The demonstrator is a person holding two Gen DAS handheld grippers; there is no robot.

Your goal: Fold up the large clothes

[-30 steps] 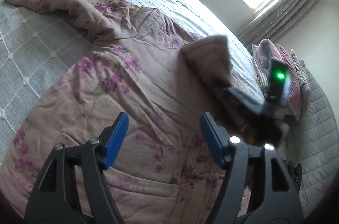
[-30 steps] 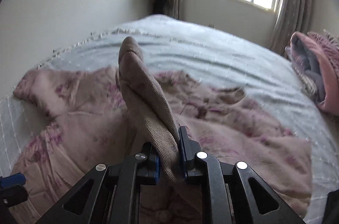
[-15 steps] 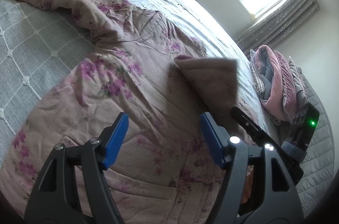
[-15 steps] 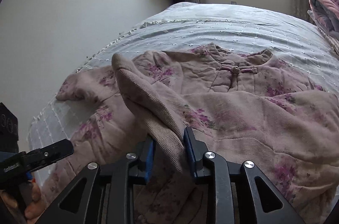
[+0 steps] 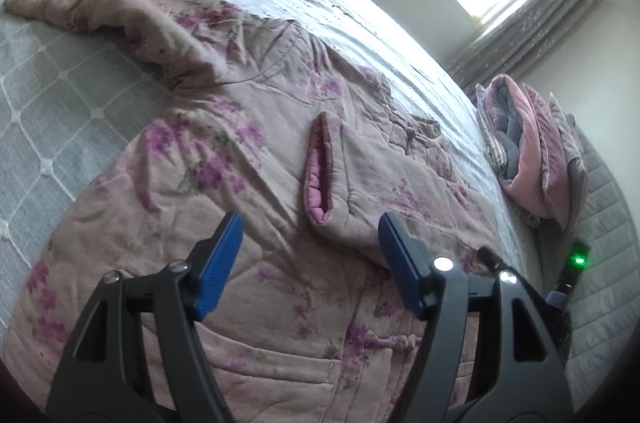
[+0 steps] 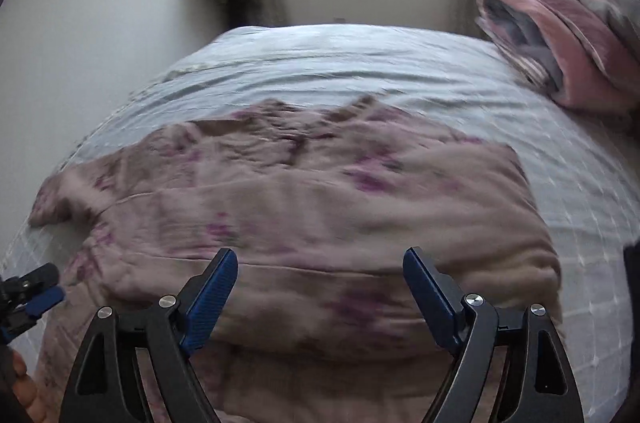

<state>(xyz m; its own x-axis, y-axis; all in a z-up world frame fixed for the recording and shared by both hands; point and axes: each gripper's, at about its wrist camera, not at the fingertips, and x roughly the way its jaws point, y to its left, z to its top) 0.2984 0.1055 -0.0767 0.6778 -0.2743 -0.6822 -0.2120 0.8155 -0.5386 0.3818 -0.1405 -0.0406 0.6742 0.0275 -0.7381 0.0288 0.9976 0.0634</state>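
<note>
2 tongs (image 5: 310, 255) (image 6: 320, 285) wide open, empty, floral padded jacket (image 5: 248, 159) flat, 1 sleeve (image 5: 340, 179) folded across

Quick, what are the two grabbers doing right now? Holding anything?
Left gripper: open, holding nothing, above the floral jacket.
Right gripper: open, holding nothing, above the same jacket.

The left gripper (image 5: 310, 253) hangs with its blue-padded jaws spread wide, nothing between them; the right gripper (image 6: 320, 287) is likewise parted and empty, its picture blurred; at the right view's lower left edge, fingers (image 6: 24, 389) grip the left tool.
</note>
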